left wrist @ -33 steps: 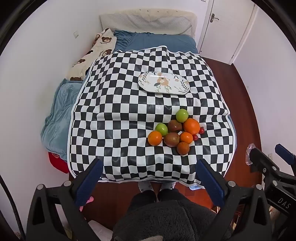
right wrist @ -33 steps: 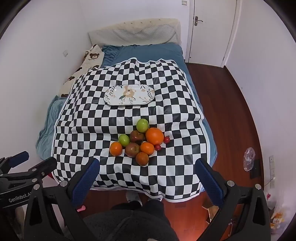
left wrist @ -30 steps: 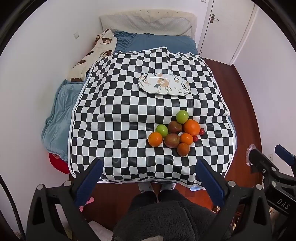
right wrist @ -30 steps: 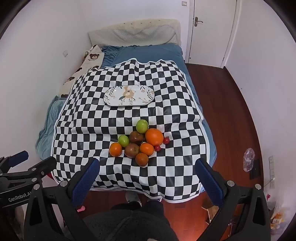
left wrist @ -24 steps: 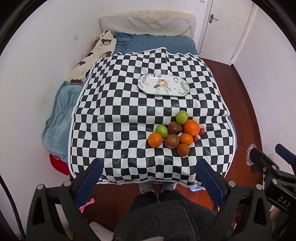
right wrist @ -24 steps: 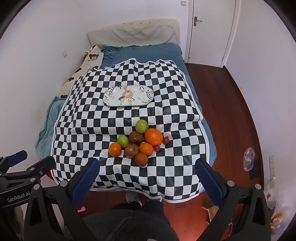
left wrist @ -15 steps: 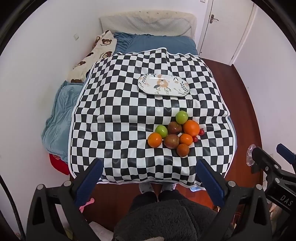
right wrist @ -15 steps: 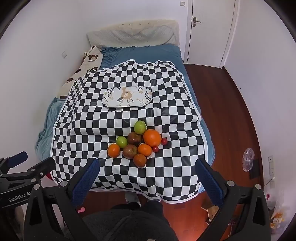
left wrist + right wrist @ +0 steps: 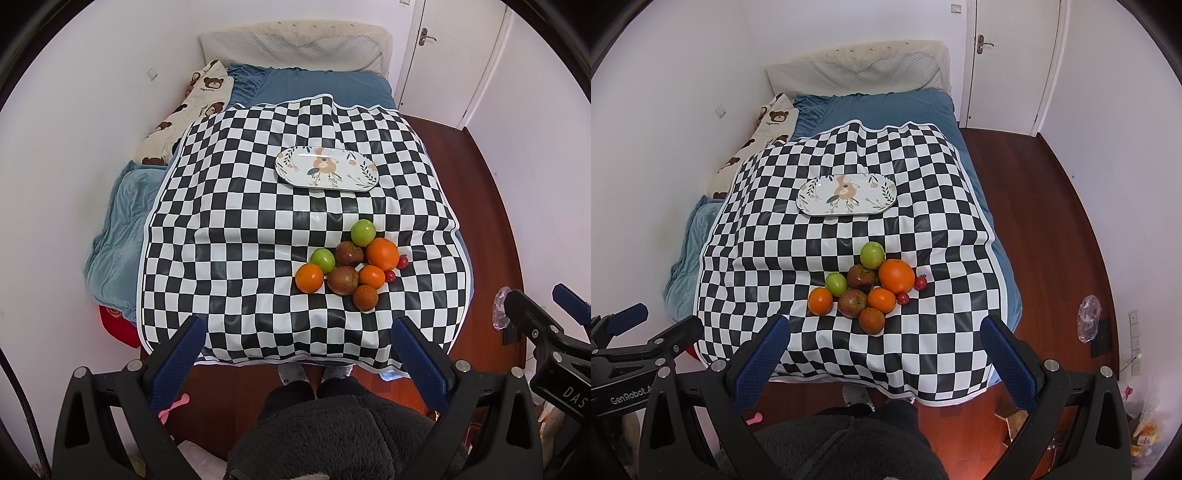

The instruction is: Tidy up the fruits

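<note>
Right gripper [image 9: 884, 347] view shifted slightly: fruit pile [image 9: 866, 286] and plate [image 9: 847, 194] now sit a bit left and lower between its wide-apart fingers than before. From left gripper [image 9: 295, 350], right gripper body [image 9: 546, 343] drifted slightly outward. Fruit arrangement unchanged.

Left wrist view: white letters "DAS" on black body of right gripper [image 9: 561, 384], at right edge; rest of word cut off by frame.

Right wrist view: white lettering "GenRobot.A" on black body of left gripper [image 9: 624, 397], at left edge; end of word hidden behind near finger mount.

Bear-print pillow [image 9: 184, 110]: small script under bears, too small to read.
</note>
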The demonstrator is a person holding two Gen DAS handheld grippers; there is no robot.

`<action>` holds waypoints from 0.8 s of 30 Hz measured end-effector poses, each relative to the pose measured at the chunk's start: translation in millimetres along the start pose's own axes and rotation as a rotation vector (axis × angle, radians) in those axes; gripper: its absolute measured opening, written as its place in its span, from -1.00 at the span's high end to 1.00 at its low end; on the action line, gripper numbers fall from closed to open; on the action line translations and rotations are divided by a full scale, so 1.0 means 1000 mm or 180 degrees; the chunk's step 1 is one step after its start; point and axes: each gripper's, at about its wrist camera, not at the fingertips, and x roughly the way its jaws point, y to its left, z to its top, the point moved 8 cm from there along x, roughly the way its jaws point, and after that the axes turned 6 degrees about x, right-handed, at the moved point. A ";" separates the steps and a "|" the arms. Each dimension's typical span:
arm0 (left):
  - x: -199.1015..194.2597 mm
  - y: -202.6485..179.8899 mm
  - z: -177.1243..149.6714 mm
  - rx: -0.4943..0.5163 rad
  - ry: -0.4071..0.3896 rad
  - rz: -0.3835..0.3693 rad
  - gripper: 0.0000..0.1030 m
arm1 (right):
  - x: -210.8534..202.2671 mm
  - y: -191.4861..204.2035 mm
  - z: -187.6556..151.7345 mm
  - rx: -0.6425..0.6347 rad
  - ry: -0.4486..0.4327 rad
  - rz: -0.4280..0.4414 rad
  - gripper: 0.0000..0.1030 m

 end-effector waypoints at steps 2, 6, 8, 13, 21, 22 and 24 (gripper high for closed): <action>0.000 0.000 0.000 0.0001 -0.0007 0.0001 -1.00 | 0.000 0.000 0.000 -0.0003 0.0002 -0.0005 -1.00; 0.000 0.000 0.000 0.0003 -0.0003 -0.0004 -1.00 | 0.001 0.000 0.000 -0.0002 -0.0005 0.0001 -1.00; 0.000 0.000 0.000 0.0000 0.0001 0.0001 -1.00 | 0.001 0.000 -0.001 0.0002 0.0001 0.0003 -1.00; 0.000 0.000 0.000 0.0001 -0.0004 0.0006 -1.00 | 0.001 0.001 -0.001 0.0002 -0.0001 0.0006 -1.00; 0.000 0.000 0.000 0.0000 -0.0005 0.0009 -1.00 | 0.001 0.003 -0.002 0.0008 -0.0009 0.0011 -1.00; 0.000 0.000 0.000 -0.0001 -0.0005 0.0005 -1.00 | 0.001 0.004 -0.002 0.0008 -0.0005 0.0015 -1.00; 0.000 0.000 0.000 0.0006 -0.0005 0.0006 -1.00 | 0.002 0.004 -0.002 0.0007 -0.0004 0.0012 -1.00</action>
